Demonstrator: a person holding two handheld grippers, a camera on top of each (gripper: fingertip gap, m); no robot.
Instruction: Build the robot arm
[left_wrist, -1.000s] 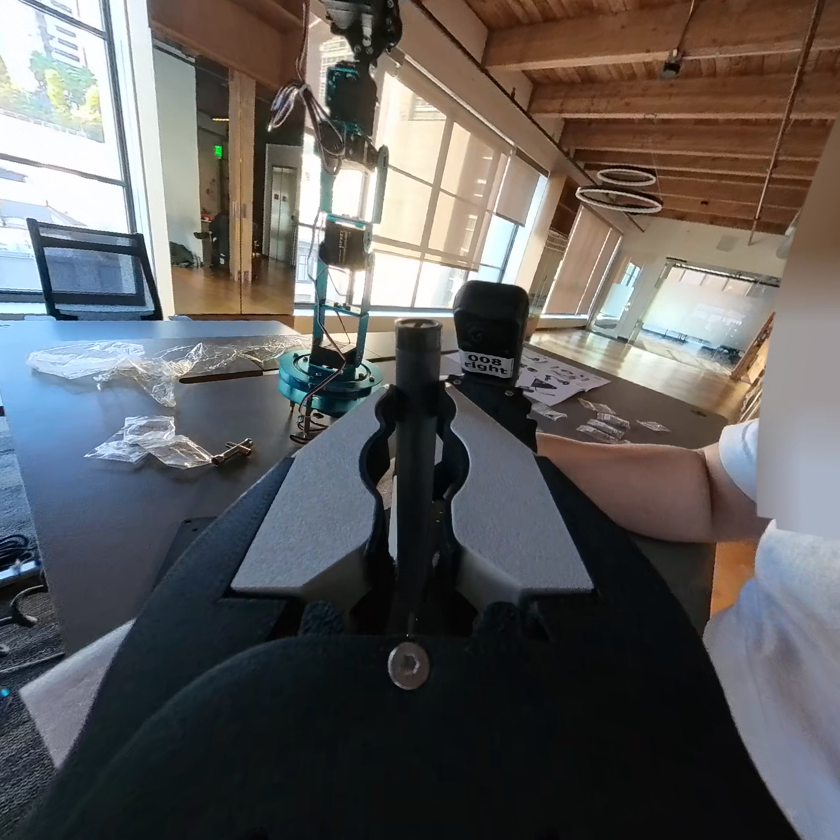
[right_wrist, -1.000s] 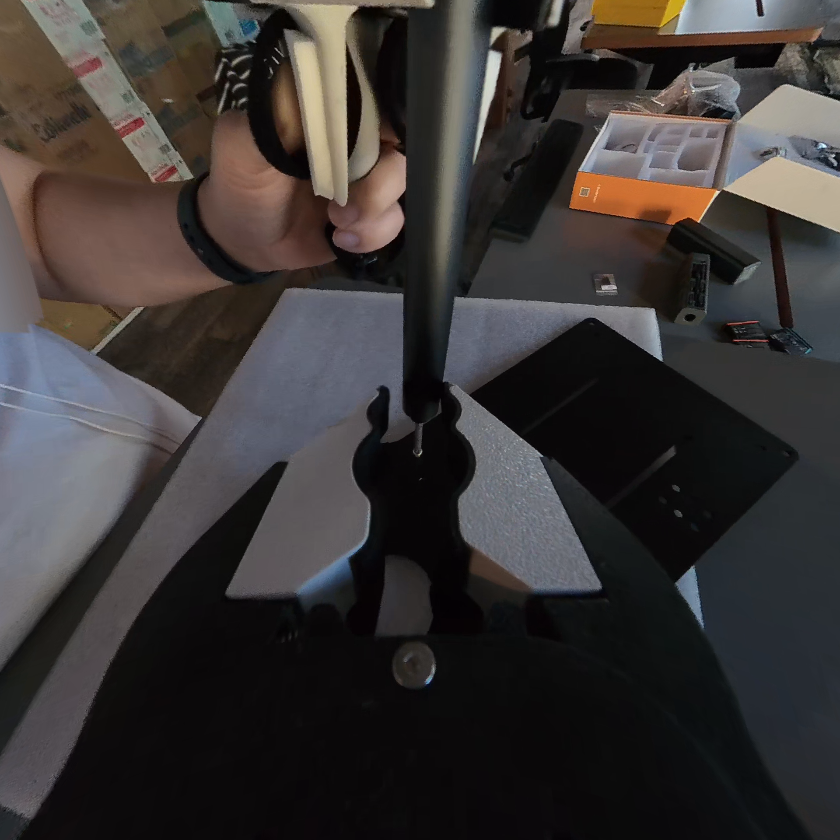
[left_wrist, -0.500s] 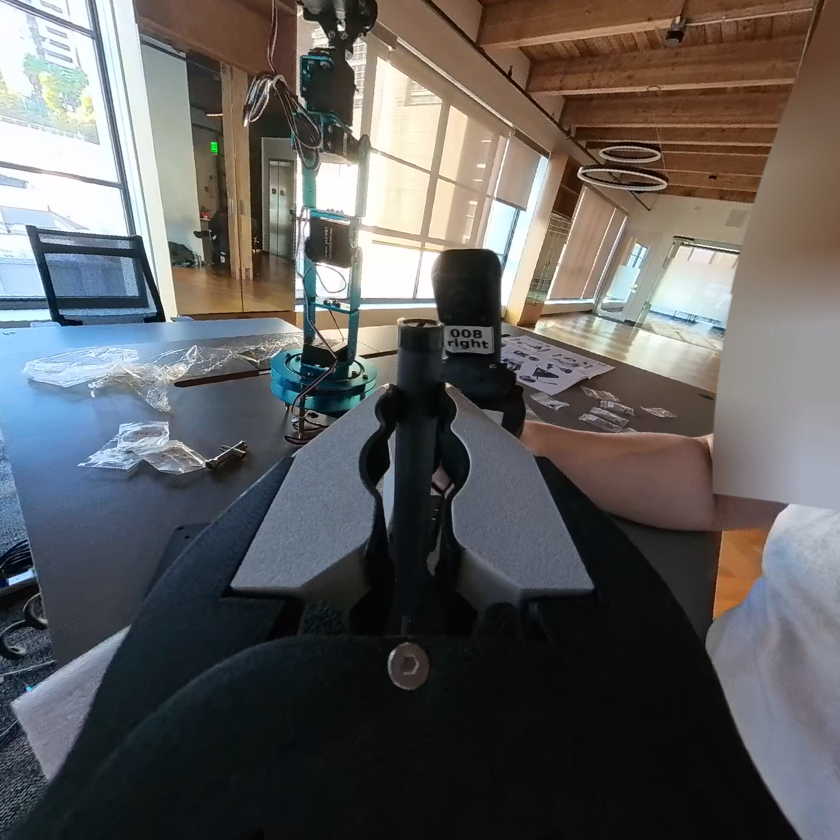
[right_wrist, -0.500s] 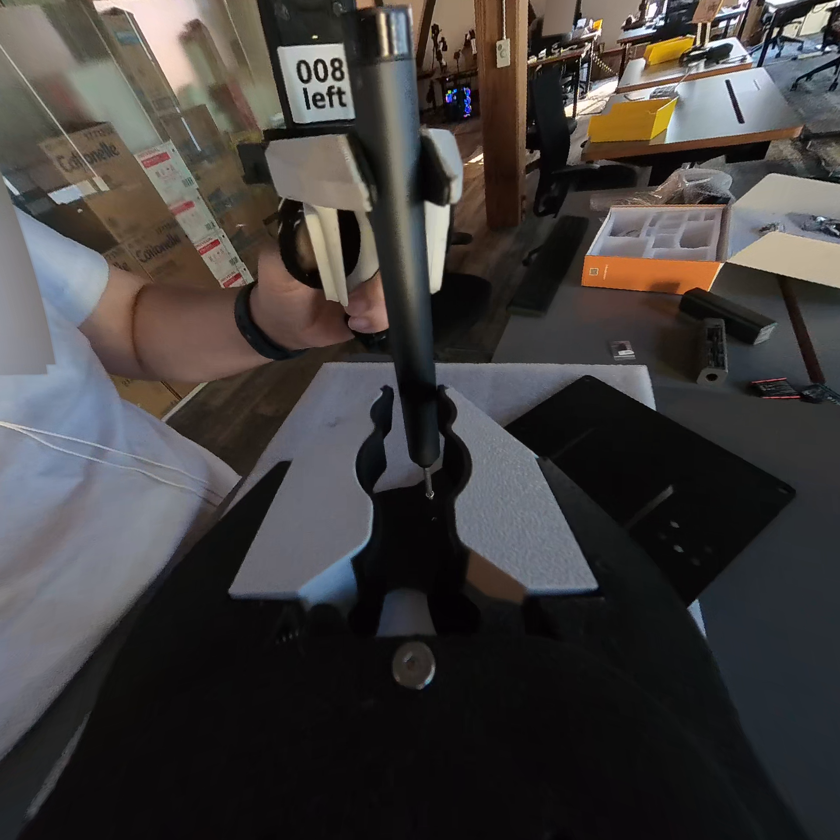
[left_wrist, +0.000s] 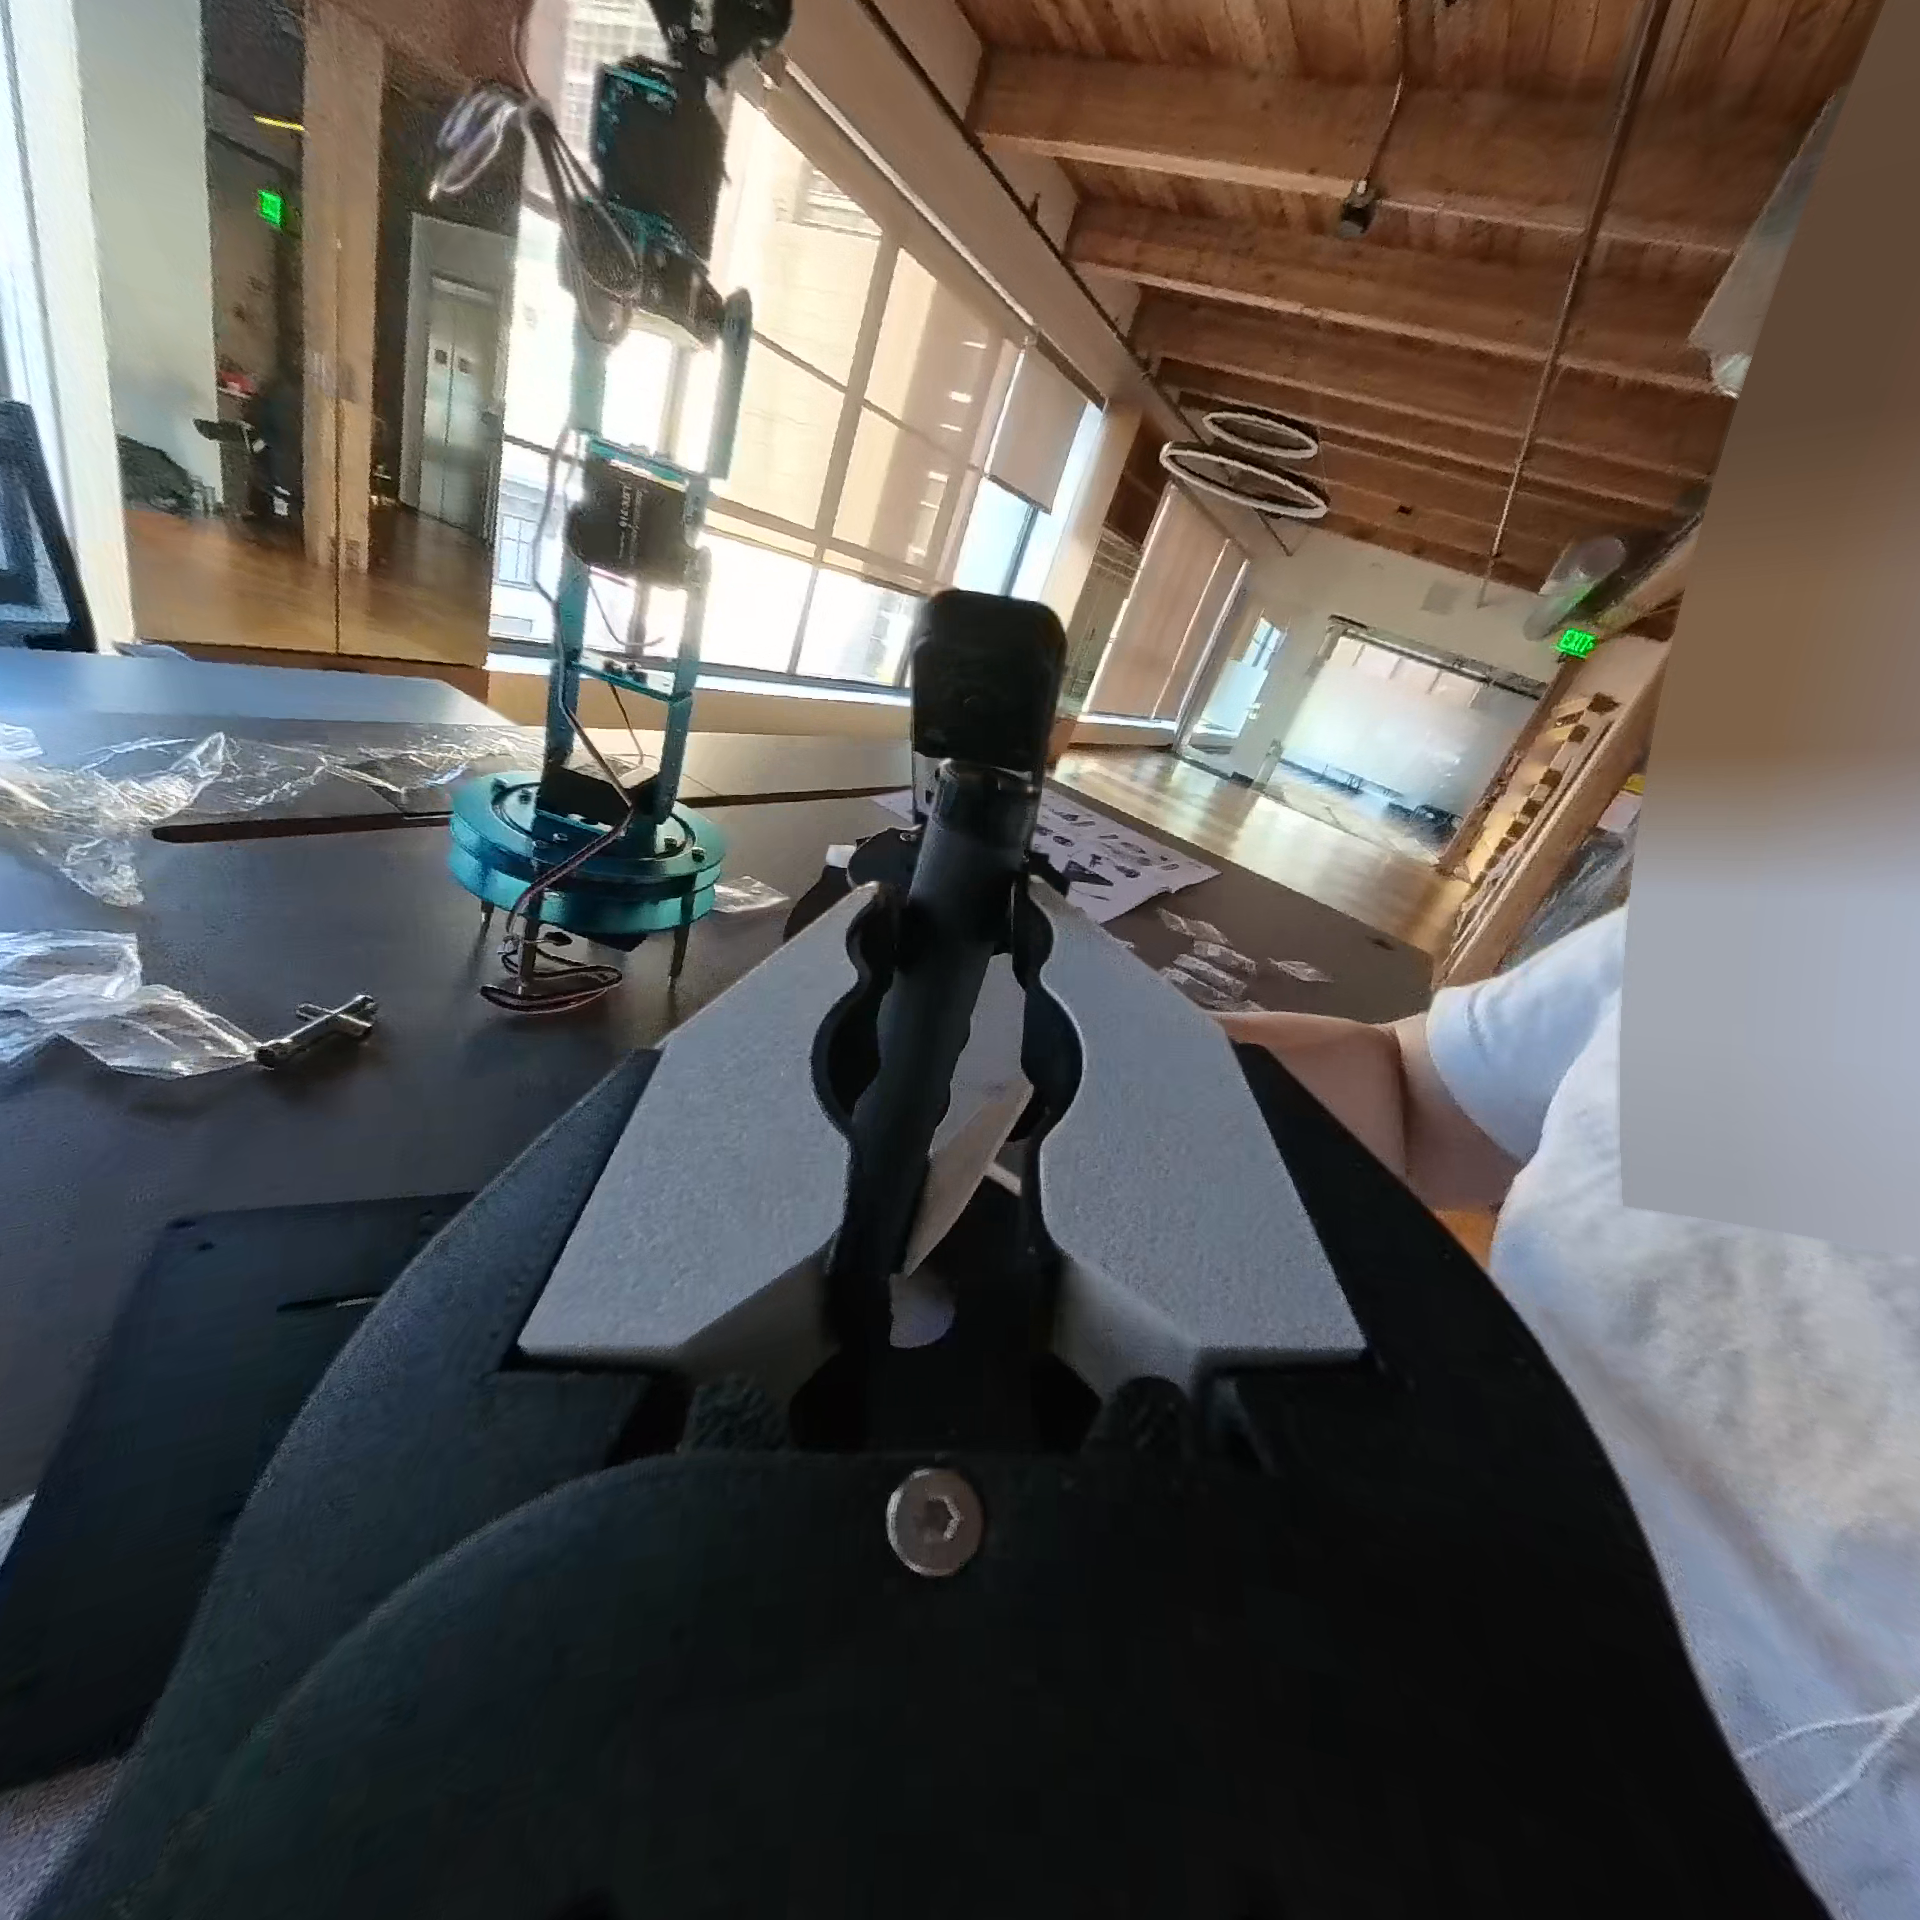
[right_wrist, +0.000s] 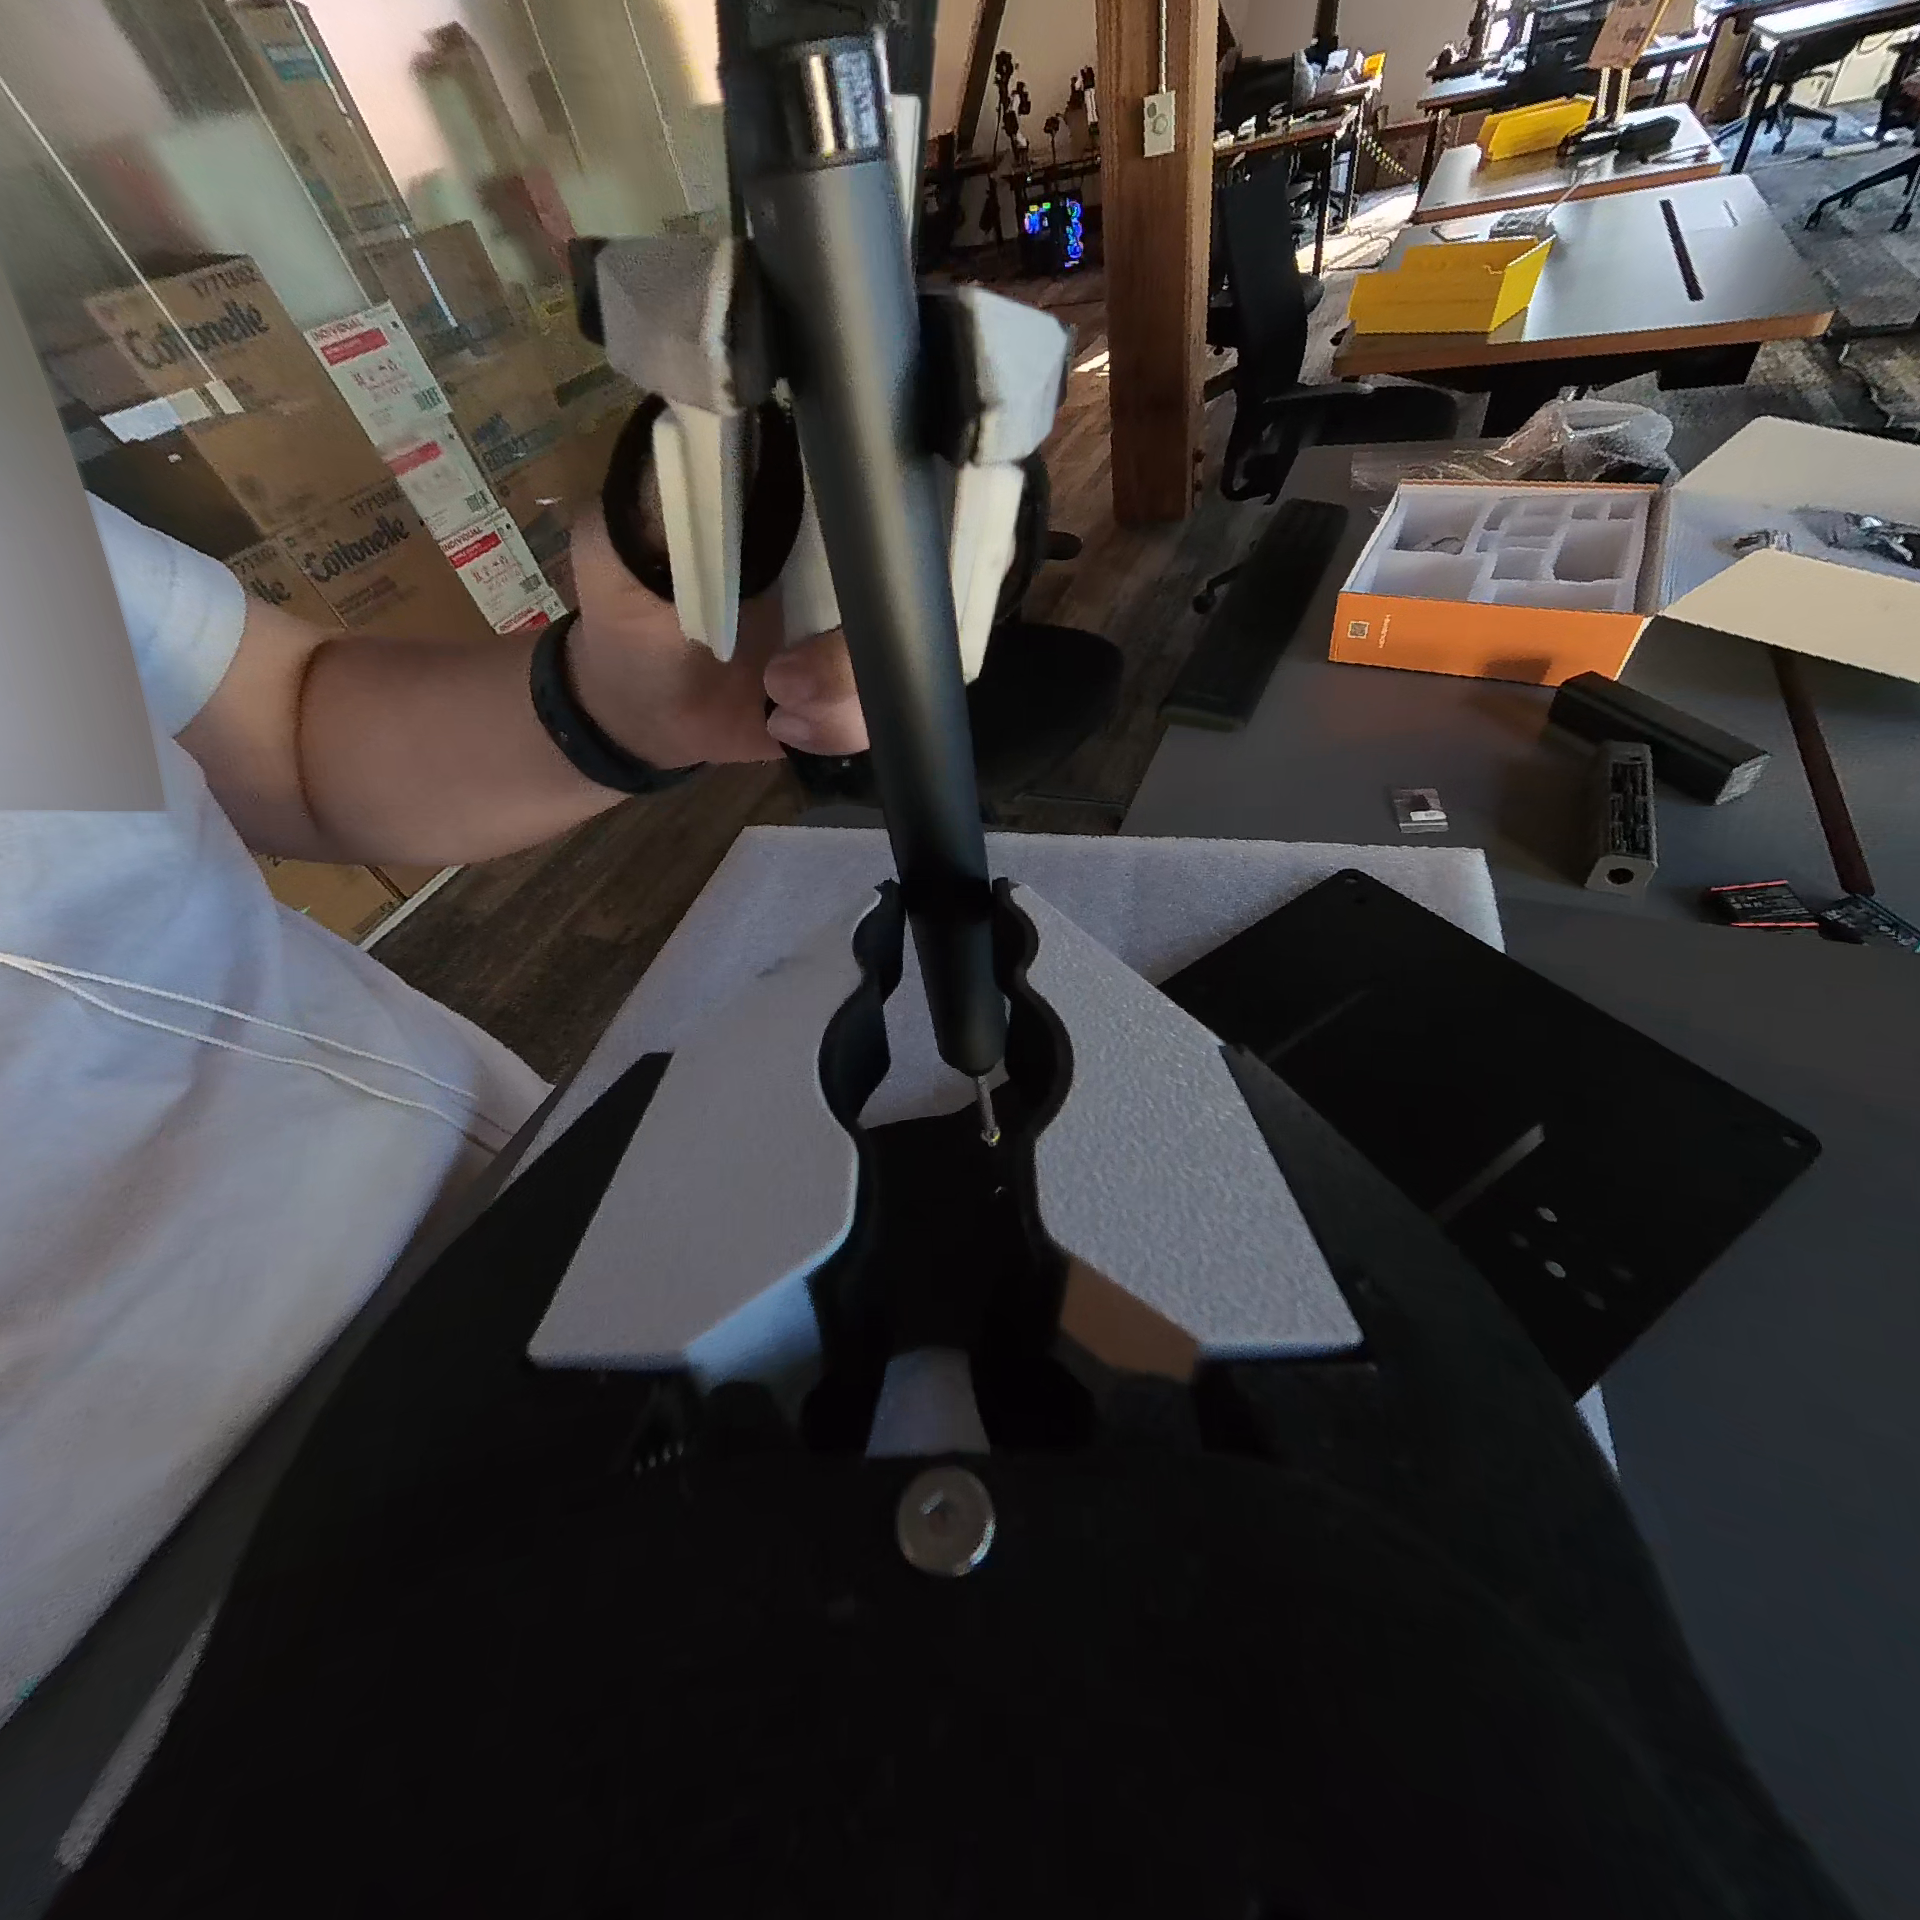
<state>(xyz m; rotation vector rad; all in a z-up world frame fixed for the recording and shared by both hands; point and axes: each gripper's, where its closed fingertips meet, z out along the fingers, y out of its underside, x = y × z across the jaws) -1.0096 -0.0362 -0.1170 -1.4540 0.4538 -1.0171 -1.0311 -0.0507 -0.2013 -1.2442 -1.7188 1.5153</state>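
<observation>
My left gripper (left_wrist: 951, 914) is shut on a black pen-shaped screwdriver (left_wrist: 914, 1060). In the right wrist view the left gripper (right_wrist: 831, 343) holds the screwdriver (right_wrist: 894, 520) nearly upright, leaning a little. Its thin bit comes down between my right gripper's (right_wrist: 943, 904) fingertips. The right jaws stand close together on a small black part (right_wrist: 940, 1236), and the bit tip touches its top edge. Both are above a white foam sheet (right_wrist: 1195, 883). The right gripper's camera block (left_wrist: 987, 675) shows just behind the screwdriver.
A black metal plate (right_wrist: 1455, 1091) lies on the foam to the right. An orange box (right_wrist: 1486, 634) and dark blocks (right_wrist: 1652, 727) lie beyond. In the left wrist view stand a teal robot arm (left_wrist: 582, 831), plastic bags (left_wrist: 62, 997), a metal cross key (left_wrist: 317, 1029) and a printed sheet (left_wrist: 1122, 873). The grippers' ends are close to 8 centimeters from one another.
The left gripper has tilted and shifted, so the screwdriver now leans. Its bit has stayed at the black part in the right jaws. Both grippers have kept their grip.
</observation>
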